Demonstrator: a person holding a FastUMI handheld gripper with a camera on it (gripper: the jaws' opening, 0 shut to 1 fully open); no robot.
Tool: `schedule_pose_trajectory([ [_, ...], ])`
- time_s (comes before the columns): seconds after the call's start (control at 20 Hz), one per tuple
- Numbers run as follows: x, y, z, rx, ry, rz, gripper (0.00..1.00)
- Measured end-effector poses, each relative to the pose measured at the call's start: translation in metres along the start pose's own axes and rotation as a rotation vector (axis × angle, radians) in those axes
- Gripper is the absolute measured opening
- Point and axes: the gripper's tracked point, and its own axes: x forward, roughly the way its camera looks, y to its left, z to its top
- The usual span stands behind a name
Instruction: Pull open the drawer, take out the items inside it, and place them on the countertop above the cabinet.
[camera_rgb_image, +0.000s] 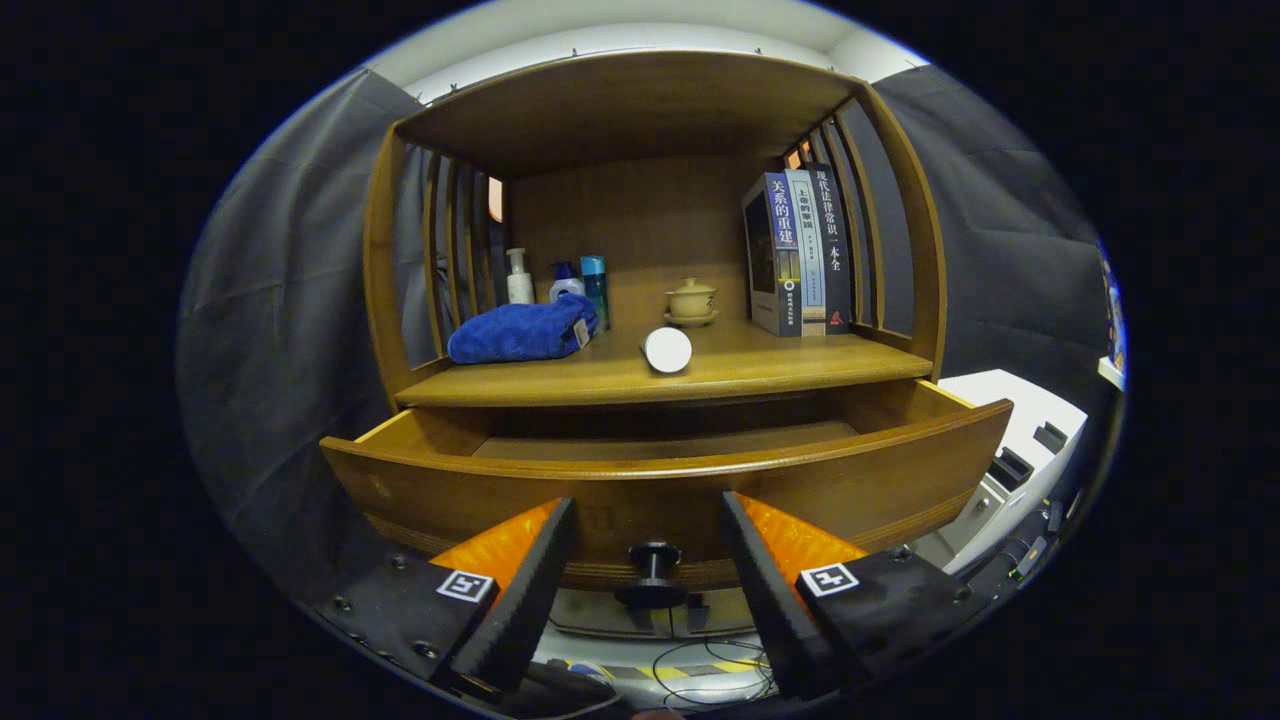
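- Drawer (700, 490) of the wooden cabinet stood pulled out toward the fingers, its curved front edge nearest; what lay inside was hidden behind that front.
- Its dark knob (652, 575) sat in the gap between the spread fingers (520, 590) of the gripper (650, 600), touched by neither.
- On the tabletop (780, 365) above lay a blue towel (520, 332) at left, bottles (560, 280) behind it, a white cylinder (667, 350) near the front edge, a lidded cup (691, 300) farther back, and books (800, 255) at right.
- Open room remained between cylinder and books.
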Motion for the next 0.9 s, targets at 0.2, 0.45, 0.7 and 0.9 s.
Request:
schedule_pose_trajectory([
  [0.2,0.026,0.0,0.007,0.014,-0.012,-0.035,0.96],
  [0.45,0.058,0.0,0.015,0.021,-0.004,-0.038,0.97],
  [0.7,0.086,-0.001,0.02,-0.008,0.007,-0.048,0.97],
  [0.9,0.089,0.0,0.018,-0.042,-0.007,-0.06,0.99],
])
